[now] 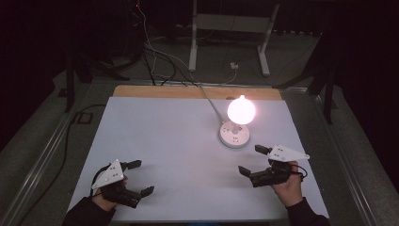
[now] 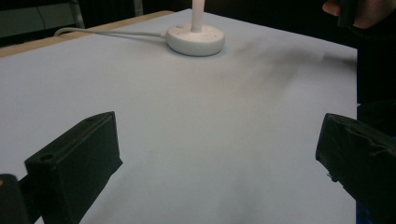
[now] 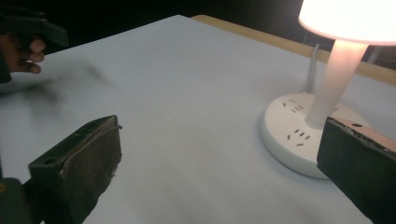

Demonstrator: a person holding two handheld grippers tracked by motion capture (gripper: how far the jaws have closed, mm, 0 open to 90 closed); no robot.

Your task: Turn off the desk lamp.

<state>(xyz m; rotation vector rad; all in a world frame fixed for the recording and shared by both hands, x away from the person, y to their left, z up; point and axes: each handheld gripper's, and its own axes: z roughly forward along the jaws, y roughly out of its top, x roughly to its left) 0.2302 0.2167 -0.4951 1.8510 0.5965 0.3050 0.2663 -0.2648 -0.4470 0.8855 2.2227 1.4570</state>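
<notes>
Lamp (image 1: pixel 241 111) lit near right tongs (image 1: pixel 254 160); both tongs released, left tongs (image 1: pixel 140 177) near front edge.

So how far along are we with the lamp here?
The lamp is lit, glowing on its round white base, so switching it on looks done. Nothing is in hand: the left gripper and right gripper both hang open over the white table, apart from the lamp. Whether anything is left, I cannot tell.
</notes>
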